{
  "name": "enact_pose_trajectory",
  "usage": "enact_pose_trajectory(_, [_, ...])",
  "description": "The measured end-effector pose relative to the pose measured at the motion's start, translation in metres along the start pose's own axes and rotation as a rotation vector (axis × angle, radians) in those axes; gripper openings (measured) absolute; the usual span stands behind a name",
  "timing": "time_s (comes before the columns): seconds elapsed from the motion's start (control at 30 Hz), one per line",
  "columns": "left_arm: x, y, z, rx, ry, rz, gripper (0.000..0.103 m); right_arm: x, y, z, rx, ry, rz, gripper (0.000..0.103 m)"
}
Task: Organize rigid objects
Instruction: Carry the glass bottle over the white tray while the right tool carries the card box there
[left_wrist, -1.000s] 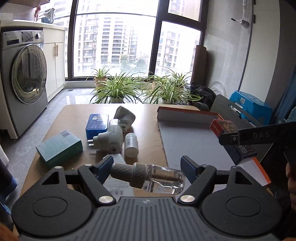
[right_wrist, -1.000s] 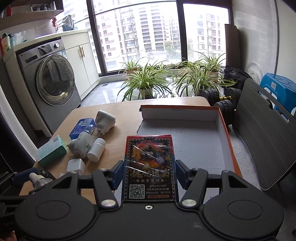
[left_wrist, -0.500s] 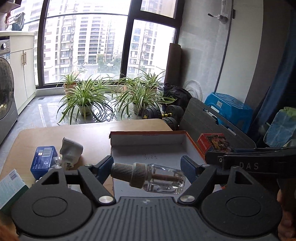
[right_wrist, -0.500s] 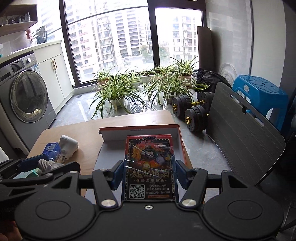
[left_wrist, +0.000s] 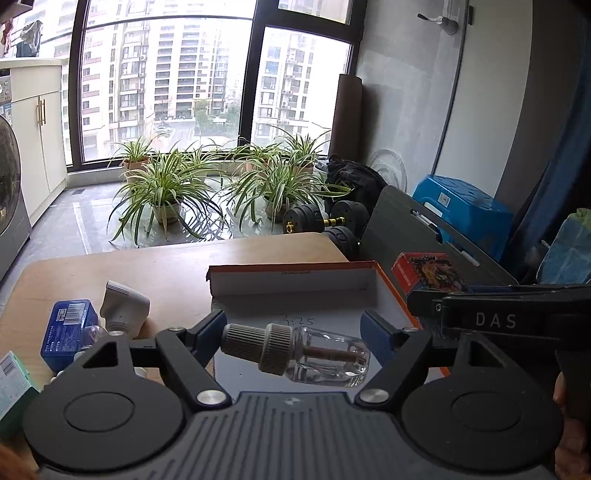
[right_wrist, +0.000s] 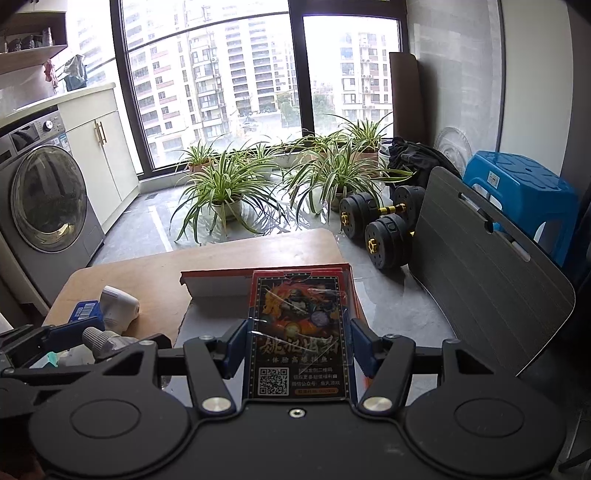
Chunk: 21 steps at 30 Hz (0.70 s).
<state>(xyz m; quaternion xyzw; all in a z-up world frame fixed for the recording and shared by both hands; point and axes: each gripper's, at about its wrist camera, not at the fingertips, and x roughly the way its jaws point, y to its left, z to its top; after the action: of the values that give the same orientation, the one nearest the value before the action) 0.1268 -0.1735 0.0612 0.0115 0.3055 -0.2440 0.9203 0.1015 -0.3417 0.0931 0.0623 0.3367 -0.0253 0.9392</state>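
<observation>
Here, my left gripper (left_wrist: 295, 334) clamps a glass bottle (left_wrist: 314, 350), my right gripper (right_wrist: 297, 347) a card box (right_wrist: 299, 332). Both hang over the wooden table (left_wrist: 147, 266) and its open tray (left_wrist: 295, 284), spider plants (right_wrist: 221, 184) by the window.

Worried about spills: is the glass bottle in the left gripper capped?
Capped: a ribbed grey cap sits on the glass bottle, held sideways in the left gripper.
</observation>
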Motion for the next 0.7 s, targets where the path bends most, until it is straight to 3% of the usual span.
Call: enact_pose_trajectory(0.7, [0.032,0.011,0.003,-0.027,0.045,0.022,0.081,0.041,0.002,0.007,-0.021,0.016,0.01,0.072])
